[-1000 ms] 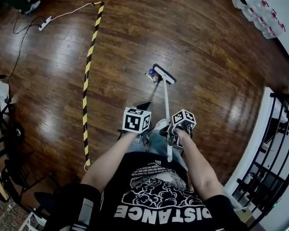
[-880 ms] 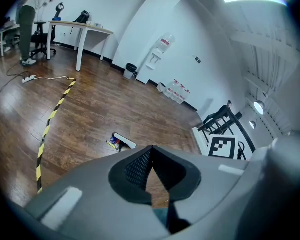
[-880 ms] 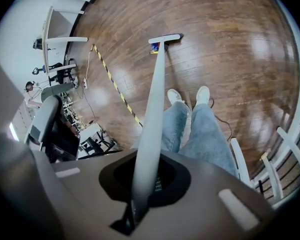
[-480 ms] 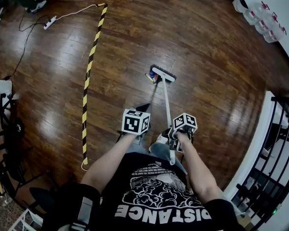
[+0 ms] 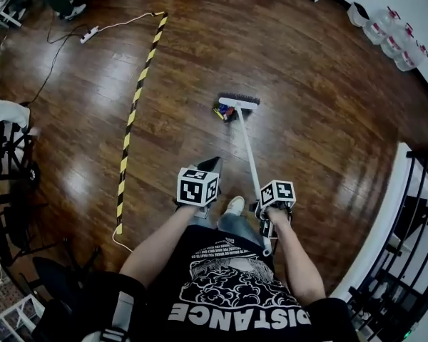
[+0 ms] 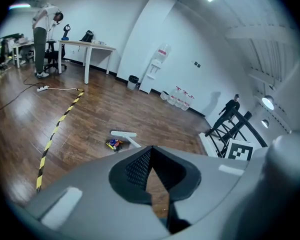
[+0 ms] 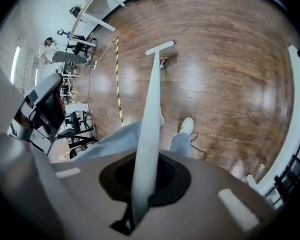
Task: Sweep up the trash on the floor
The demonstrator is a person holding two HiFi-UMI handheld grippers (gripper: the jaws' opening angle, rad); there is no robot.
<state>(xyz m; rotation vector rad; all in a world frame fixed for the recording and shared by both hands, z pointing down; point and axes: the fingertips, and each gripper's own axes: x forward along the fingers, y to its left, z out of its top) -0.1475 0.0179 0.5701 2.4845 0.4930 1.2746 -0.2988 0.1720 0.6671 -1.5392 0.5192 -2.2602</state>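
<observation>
A white broom rests with its head on the wooden floor, and a small pile of colourful trash lies against the head's left side. The white handle runs back to my right gripper, which is shut on it. My left gripper hovers left of the handle, shut on a dark dustpan with a mesh surface. In the left gripper view the trash and the broom head lie ahead on the floor.
A yellow-black tape strip runs down the floor on the left. A power strip with cable lies far left, water jugs stand far right, and a black railing is at the right. A person stands by a desk.
Both grippers have drawn back toward the body, so more handle shows ahead of the right gripper. The broom head has turned squarer, with the trash still beside it.
</observation>
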